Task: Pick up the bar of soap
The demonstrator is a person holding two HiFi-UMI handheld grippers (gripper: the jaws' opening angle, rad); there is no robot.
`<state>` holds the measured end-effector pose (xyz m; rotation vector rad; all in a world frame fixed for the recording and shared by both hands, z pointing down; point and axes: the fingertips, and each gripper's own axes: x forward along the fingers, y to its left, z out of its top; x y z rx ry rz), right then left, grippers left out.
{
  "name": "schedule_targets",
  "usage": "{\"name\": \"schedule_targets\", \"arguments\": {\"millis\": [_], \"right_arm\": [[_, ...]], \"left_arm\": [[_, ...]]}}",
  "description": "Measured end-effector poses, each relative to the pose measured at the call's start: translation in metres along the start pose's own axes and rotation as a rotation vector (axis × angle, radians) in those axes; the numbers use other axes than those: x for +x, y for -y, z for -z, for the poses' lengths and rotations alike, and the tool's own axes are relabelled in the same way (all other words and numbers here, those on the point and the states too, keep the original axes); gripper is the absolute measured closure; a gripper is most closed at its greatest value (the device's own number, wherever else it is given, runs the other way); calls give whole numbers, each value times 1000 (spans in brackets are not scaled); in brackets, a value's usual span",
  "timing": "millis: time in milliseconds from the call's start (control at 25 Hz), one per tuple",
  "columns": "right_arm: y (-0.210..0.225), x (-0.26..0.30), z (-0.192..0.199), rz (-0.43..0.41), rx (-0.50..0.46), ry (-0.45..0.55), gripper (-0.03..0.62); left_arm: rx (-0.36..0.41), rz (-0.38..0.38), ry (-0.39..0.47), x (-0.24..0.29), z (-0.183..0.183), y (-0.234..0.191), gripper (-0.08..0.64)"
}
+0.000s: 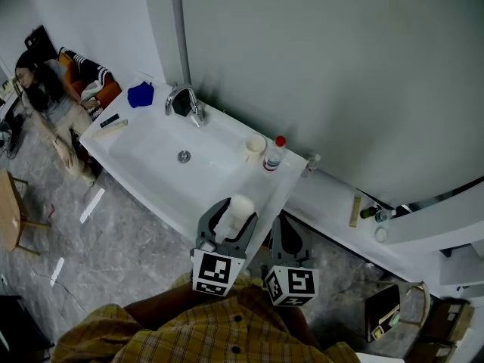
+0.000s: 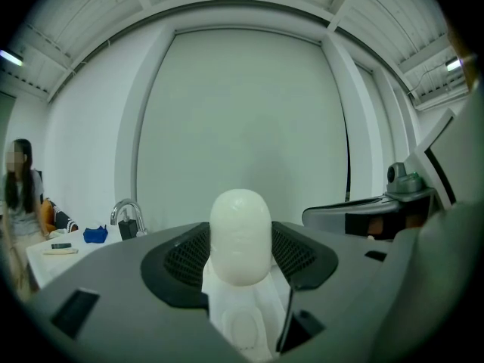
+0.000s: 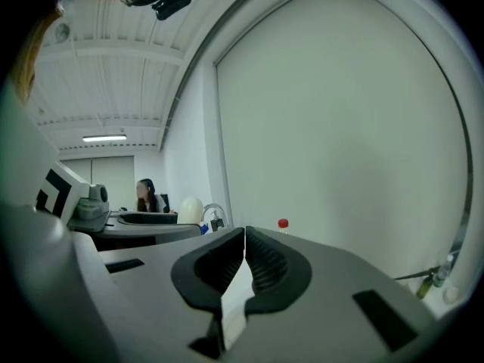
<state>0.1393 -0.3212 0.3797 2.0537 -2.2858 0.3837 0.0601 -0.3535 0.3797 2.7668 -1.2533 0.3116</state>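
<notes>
The bar of soap [image 1: 239,211] is white and oval, and it stands upright between the jaws of my left gripper [image 1: 233,216], which is shut on it above the near corner of the white sink [image 1: 144,157]. In the left gripper view the soap [image 2: 240,237] fills the gap between the black pads [image 2: 181,259]. My right gripper [image 1: 283,237] hangs just right of the left one, shut with nothing in it. In the right gripper view its jaws [image 3: 244,259] meet, and the soap [image 3: 190,209] shows to the left.
A chrome faucet [image 1: 187,100], a cup [image 1: 255,146] and a red-capped bottle [image 1: 274,154] stand along the sink's back rim. A blue cloth [image 1: 141,94] lies at its far left corner. A person [image 1: 47,91] sits beyond it. Small bottles rest on a ledge [image 1: 367,212] at the right.
</notes>
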Motion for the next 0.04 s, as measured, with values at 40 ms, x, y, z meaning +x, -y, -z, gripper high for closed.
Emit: {"name": "schedule_targets", "arguments": {"millis": [40], "right_arm": [[0, -1, 0, 1, -2, -1, 571]], "left_arm": [[2, 1, -2, -1, 0, 1, 305]]}}
